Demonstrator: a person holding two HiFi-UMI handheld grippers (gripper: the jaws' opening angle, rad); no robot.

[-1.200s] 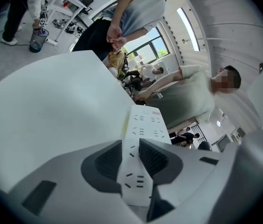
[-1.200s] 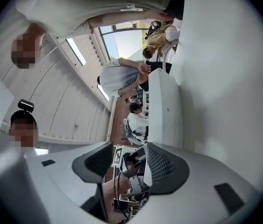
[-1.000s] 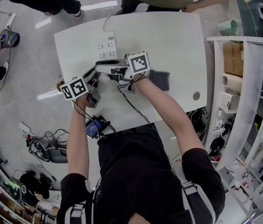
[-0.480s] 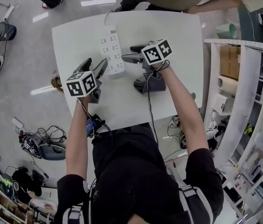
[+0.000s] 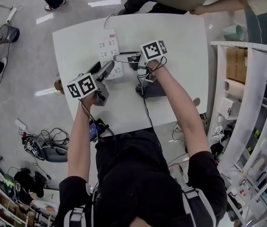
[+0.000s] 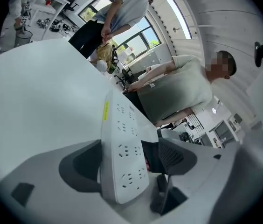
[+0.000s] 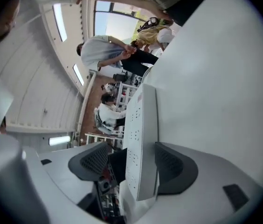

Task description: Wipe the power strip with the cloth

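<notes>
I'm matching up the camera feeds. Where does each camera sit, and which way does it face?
Head view: on the person's head, looking steeply down at the white table; their own arms, torso and the cloth show.
Left gripper view: on the left gripper, looking along its own opening jaws, which straddle the power strip.
Right gripper view: on the right gripper, looking along its own opening jaws, that strip between them too.
Shared: all three show the power strip and table.
</notes>
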